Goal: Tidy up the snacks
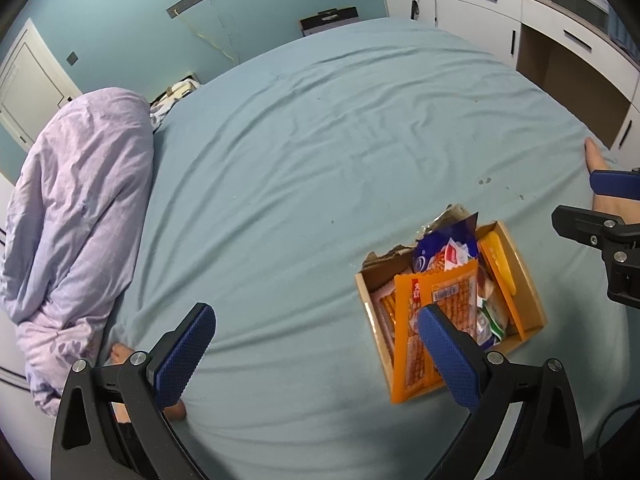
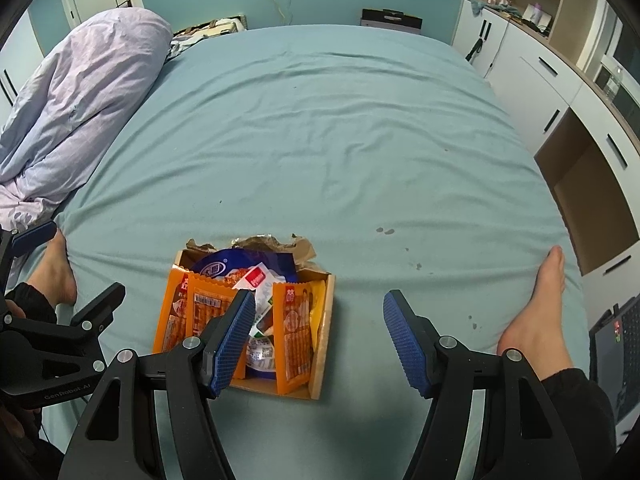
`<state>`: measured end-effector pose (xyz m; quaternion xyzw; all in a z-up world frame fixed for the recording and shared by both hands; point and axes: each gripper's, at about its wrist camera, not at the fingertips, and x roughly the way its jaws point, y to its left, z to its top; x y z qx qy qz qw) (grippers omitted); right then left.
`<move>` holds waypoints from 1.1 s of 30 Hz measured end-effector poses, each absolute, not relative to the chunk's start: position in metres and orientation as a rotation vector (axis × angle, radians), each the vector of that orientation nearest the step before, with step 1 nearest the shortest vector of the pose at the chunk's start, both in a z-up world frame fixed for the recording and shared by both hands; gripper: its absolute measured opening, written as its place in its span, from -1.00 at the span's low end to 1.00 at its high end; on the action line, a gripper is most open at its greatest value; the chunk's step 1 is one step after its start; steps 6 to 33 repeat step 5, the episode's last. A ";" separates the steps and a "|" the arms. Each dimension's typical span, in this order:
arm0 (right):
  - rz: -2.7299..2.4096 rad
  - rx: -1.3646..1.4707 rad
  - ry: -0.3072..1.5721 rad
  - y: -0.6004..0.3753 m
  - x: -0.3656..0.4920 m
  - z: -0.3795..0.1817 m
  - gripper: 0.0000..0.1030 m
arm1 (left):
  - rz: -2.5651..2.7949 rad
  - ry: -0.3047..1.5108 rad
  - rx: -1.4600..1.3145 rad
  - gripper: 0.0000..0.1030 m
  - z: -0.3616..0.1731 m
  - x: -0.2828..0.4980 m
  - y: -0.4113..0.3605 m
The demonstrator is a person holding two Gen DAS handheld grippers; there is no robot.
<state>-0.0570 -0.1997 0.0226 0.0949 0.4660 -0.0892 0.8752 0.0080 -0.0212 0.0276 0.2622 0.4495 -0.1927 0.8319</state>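
On the bed point(image 2: 320, 120), snack box point(image 2: 322, 320)

Glossy plastic snack packets point(image 2: 294, 332) fill a matt cardboard box point(image 2: 323, 334) on a wrinkled cloth bed sheet point(image 2: 320, 128).

We cannot read the print on the orange plastic snack packets point(image 2: 294, 332); it is too small in both views. The left blue-padded finger of the right claw point(image 2: 236, 340) covers part of the white-and-green wrapper point(image 2: 262, 354) inside the torn brown cardboard box point(image 2: 325, 320). In the left wrist view, a blue-padded finger of the left claw point(image 1: 448, 356) hides the lower end of one orange packet point(image 1: 452, 296). The box's lower contents are buried under the upper packets. The black laptop point(image 2: 616, 344) is cut off by the right edge. Items on the white cabinet top point(image 2: 504, 0) are too small to identify.
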 end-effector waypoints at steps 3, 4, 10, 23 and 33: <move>-0.186 0.202 0.976 -0.199 -0.057 0.022 0.28 | -0.410 0.952 0.546 1.00 0.029 0.008 -0.020; -0.185 0.203 0.980 -0.199 -0.056 0.021 0.28 | -0.413 0.956 0.540 1.00 0.029 0.009 -0.020; -0.183 0.203 0.984 -0.199 -0.056 0.021 0.28 | -0.416 0.964 0.535 1.00 0.029 0.009 -0.019; -0.183 0.203 0.984 -0.199 -0.056 0.021 0.28 | -0.416 0.964 0.535 1.00 0.029 0.009 -0.019; -0.183 0.203 0.984 -0.199 -0.056 0.021 0.28 | -0.416 0.964 0.535 1.00 0.029 0.009 -0.019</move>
